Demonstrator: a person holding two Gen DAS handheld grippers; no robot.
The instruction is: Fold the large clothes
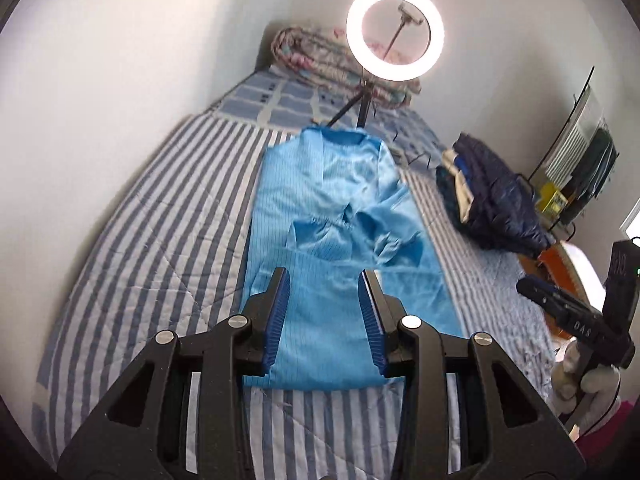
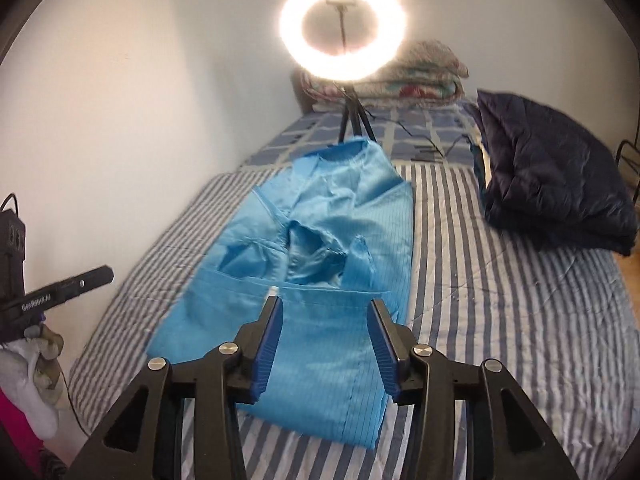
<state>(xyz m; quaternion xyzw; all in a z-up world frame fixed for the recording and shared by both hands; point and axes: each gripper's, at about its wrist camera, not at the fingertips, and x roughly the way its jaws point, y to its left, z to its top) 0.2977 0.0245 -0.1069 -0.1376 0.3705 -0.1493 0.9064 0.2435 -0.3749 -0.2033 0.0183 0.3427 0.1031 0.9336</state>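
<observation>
Overhead, both grippers hovered above the bed (image 1: 120, 248), jaws released on each, nothing between the blue ribbed pads (image 1: 276, 320).

Left gripper (image 1: 325, 276): jaws spread wide over the near hem of the blue garment (image 1: 320, 208). Right gripper (image 2: 326, 306): jaws likewise apart, also above the garment's near end.

Blue garment lay lengthwise down the middle of the striped bedspread (image 2: 500, 312), collar toward 12 o'clock, hem toward 6 o'clock. Side panels and sleeves were folded inward, bunched in loose wrinkles at mid-body. Fabric showed fine pinstripe lines.

Writing: in the left wrist view, the right gripper's body at 4 o'clock carried white letters "DAS". In the right wrist view, the left gripper's bar at 9 o'clock bore lettering that looked like "GenRobot.AI", slightly blurred.

Ring light (image 1: 395, 35) on a tripod stood at 12 o'clock, just beyond the collar, lit. Folded patterned quilt (image 1: 320, 56) sat behind it against the wall. Dark navy padded jacket (image 2: 552, 184) lay at 2 o'clock on the bed, apart from the garment. White-gloved hand (image 1: 580, 380) held the right gripper's handle.
</observation>
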